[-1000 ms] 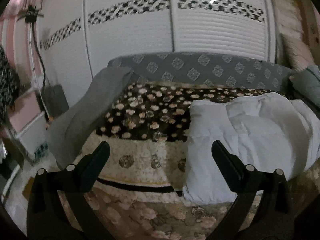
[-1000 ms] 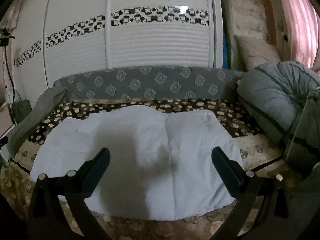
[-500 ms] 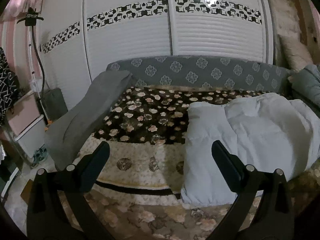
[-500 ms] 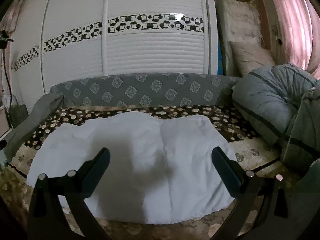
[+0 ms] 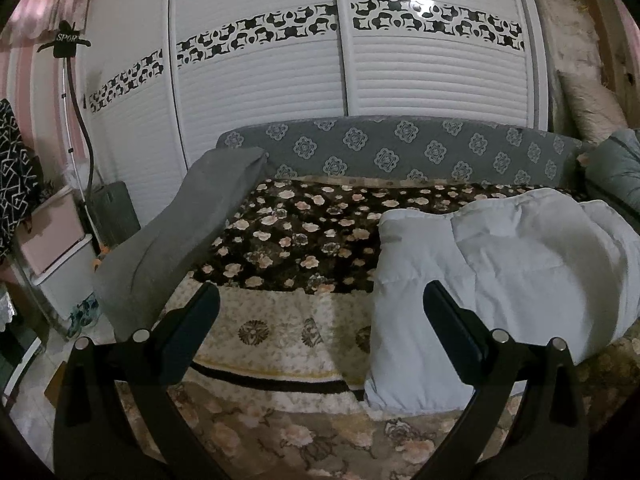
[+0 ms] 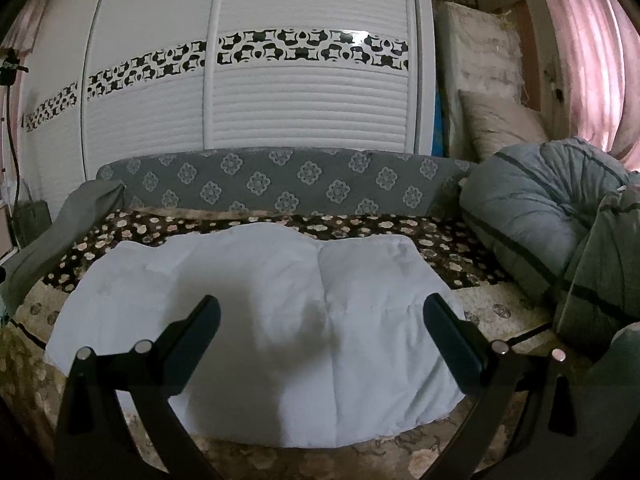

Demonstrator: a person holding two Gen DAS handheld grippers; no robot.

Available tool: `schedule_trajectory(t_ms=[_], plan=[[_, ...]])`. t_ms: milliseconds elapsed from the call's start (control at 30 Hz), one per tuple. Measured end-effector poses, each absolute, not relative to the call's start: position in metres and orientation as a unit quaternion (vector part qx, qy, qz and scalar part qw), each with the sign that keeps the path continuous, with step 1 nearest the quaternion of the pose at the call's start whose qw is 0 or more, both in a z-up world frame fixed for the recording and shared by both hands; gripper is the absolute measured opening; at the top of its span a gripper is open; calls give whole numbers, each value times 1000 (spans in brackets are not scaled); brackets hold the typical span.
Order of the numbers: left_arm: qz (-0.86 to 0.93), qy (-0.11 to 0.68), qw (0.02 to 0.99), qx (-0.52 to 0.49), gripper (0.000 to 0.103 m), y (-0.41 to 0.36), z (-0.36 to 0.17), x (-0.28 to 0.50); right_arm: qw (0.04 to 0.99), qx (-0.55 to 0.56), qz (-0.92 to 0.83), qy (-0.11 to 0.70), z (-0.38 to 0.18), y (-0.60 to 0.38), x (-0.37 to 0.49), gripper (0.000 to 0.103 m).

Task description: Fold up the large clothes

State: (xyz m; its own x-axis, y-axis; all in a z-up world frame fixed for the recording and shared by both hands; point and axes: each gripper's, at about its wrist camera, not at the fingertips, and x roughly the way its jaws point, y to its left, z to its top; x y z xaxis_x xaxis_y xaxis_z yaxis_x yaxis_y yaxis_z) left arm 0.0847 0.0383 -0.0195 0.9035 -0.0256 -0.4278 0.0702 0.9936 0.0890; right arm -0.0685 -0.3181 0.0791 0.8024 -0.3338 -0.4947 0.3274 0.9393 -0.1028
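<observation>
A white louvred wardrobe (image 6: 248,92) with a black-and-white fretwork band fills the back wall. In front stands a bed (image 5: 304,236) with a dark floral blanket and a grey patterned headboard (image 6: 280,188). Pink curtains (image 6: 592,60) hang at the right, a grey quilt (image 6: 540,216) heaped below; the light is dim

Dim indoor light, glare on wardrobe (image 5: 416,4) trim, heavy fisheye bending, dark corners

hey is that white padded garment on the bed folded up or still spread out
Folded. The white padded garment lies as a compact, thick rectangle with layers overlapping on top; neither tool touches it.
</observation>
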Motion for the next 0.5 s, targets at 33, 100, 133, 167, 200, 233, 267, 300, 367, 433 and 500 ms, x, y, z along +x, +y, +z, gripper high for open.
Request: schedule_trajectory(t_ms=[33,100,133,167,200,233,267,300,367,433,500], plan=[[-25,218,974,52,100,38,-19,84,949,-7,-174,262,79,-318,-68,101],[-24,219,974,52,100,39,-19,86,949,-9,-175,263,79,-316,-68,101],[-24,220,974,52,100,39,-19,86,949,-10,-175,264,79,-316,-68,101],[-24,221,974,52,100,39,-19,86,948,-10,-175,264,78,-315,-68,101],[-23,221,974,52,100,39,-19,86,948,-11,-176,265,78,-315,-68,101],[-23,222,973,52,100,39,-19,86,948,-12,-176,266,78,-314,-68,101],[-22,222,973,52,100,40,-19,87,948,-12,-177,266,78,-314,-68,101],[-22,223,973,52,100,40,-19,88,947,-12,-177,267,78,-314,-68,101],[-22,225,973,51,100,40,-19,88,947,-13,-177,267,78,-314,-68,101],[-21,226,973,50,100,40,-20,89,947,-13,-178,268,78,-314,-68,101],[-21,226,973,50,100,40,-19,89,947,-15,-177,268,78,-314,-68,101]])
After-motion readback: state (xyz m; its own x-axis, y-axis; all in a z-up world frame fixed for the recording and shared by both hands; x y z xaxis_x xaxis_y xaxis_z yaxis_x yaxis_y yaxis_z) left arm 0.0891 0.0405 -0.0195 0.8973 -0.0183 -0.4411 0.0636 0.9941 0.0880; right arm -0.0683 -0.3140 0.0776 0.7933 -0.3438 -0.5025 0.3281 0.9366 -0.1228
